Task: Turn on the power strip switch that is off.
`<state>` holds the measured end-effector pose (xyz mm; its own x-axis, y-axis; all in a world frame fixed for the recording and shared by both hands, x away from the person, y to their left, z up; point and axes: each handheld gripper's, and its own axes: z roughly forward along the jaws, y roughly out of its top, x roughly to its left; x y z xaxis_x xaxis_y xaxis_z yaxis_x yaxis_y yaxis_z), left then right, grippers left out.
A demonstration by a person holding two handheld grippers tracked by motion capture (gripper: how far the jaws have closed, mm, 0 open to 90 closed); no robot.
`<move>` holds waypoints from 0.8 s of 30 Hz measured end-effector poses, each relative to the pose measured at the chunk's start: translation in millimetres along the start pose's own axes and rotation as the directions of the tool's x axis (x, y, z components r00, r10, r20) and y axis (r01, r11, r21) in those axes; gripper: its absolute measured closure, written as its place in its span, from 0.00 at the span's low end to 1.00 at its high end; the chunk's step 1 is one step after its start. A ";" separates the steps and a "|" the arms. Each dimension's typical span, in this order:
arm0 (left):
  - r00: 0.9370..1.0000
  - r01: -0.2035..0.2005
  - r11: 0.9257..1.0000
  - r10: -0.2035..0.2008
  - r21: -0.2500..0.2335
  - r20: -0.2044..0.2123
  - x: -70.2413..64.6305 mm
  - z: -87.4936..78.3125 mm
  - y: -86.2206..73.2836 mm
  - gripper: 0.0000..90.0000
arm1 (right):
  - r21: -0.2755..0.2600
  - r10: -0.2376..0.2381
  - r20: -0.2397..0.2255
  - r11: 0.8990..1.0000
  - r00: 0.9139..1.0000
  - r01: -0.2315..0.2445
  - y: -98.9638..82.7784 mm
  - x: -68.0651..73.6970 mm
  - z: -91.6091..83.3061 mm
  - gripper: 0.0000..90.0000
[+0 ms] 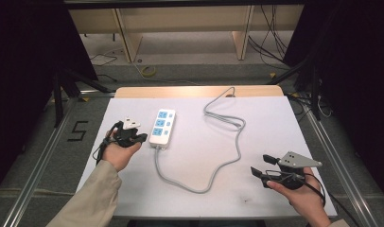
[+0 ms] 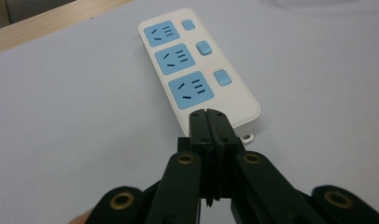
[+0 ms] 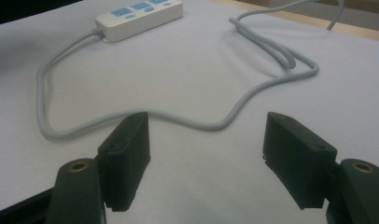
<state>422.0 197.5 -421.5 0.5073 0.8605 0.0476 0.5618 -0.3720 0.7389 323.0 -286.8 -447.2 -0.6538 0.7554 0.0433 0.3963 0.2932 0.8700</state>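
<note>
A white power strip (image 1: 162,127) with three blue sockets is found lying flat on the white table (image 1: 270,123), left of centre in the high view. Three blue switches (image 2: 204,47) are set beside the sockets, one to each. A grey cable (image 1: 223,165) is seen leaving the strip's near end, looping across the table toward the right and running back over the far edge.

The left tongs (image 1: 142,138) are held in the left hand (image 1: 118,151) just beside the strip's near left corner; in the left gripper view the left tongs are observed pressed together with nothing between them, their tips above that end of the strip.

The right tongs (image 1: 262,171) are held in the right hand (image 1: 303,196) near the table's front right corner, well apart from the strip. They are spread wide and empty, the cable lying beyond them.
</note>
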 end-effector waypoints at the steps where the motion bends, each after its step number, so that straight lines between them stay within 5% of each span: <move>1: 1.000 -0.008 1.000 0.008 0.001 -0.001 -0.5 0.9 0.9 1.00 | -0.001 -0.002 -0.003 1.000 1.000 0.002 0.0 0.0 0.1 0.36; 24: 1.000 0.004 1.000 -0.004 -0.003 0.007 1.4 11.7 15.6 1.00 | 0.007 -0.008 -0.022 1.000 1.000 0.008 -0.4 -0.1 2.3 0.36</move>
<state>439.1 188.8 -417.8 0.5095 0.8596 0.0395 0.5621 -0.3672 0.7411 324.4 -285.6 -448.6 -0.6711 0.7399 0.0476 0.3960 0.3034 0.8667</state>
